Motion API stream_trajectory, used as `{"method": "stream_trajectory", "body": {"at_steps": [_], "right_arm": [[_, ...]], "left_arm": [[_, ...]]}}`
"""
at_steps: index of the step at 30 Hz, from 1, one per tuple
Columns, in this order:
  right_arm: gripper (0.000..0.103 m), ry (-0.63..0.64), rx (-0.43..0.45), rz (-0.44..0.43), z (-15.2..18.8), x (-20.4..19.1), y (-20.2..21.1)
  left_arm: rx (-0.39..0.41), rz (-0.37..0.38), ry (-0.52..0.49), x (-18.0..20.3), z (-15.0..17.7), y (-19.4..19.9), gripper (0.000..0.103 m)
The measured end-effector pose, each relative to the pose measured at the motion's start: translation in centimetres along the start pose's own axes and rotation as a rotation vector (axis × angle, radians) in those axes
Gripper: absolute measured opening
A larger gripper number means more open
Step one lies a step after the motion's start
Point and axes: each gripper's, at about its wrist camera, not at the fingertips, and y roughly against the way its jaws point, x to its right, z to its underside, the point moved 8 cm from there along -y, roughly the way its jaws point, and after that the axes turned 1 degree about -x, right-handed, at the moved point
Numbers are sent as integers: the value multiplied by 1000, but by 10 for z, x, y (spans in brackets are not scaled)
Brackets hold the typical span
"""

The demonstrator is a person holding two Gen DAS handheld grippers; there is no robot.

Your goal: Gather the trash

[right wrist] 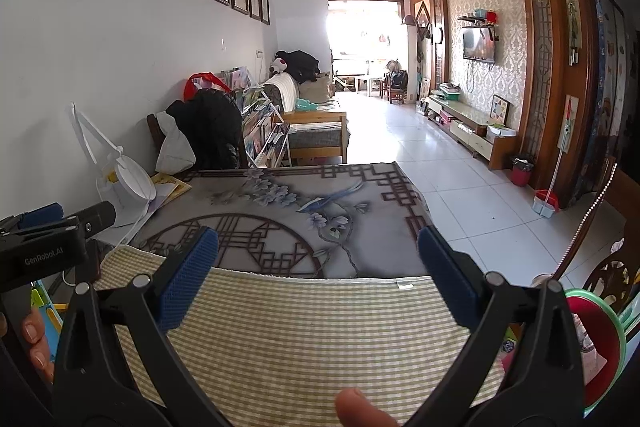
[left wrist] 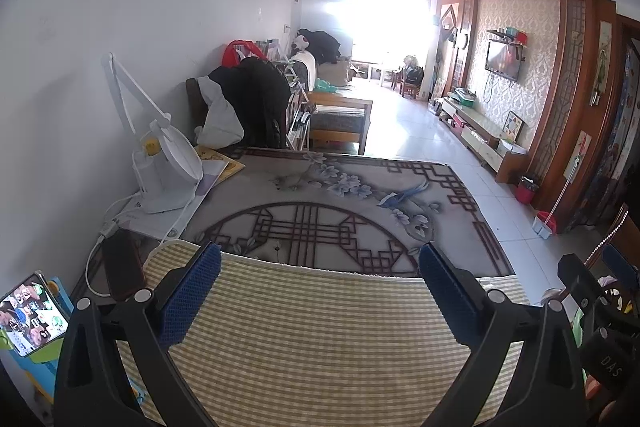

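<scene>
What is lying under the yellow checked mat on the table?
The yellow checked mat lies on the grey flower-and-lattice tablecloth, which shows beyond the mat's far edge. Whatever part of the cloth or table sits directly beneath the mat is covered and cannot be seen.

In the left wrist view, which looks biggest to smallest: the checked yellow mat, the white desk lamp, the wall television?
Checked yellow mat, white desk lamp, then wall television. Apparent size only: the mat lies nearest the camera, the television far off.

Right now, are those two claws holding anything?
Left claw: open, holding nothing.
Right claw: open, holding nothing.
</scene>
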Motion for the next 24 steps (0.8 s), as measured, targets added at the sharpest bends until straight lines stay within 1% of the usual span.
{"method": "stream_trajectory", "body": {"at_steps": [24], "right_arm": [[98,3,-20,-8,7,-1,-12]], "left_arm": [[-5,5,3,-2,2,-1,95]]}}
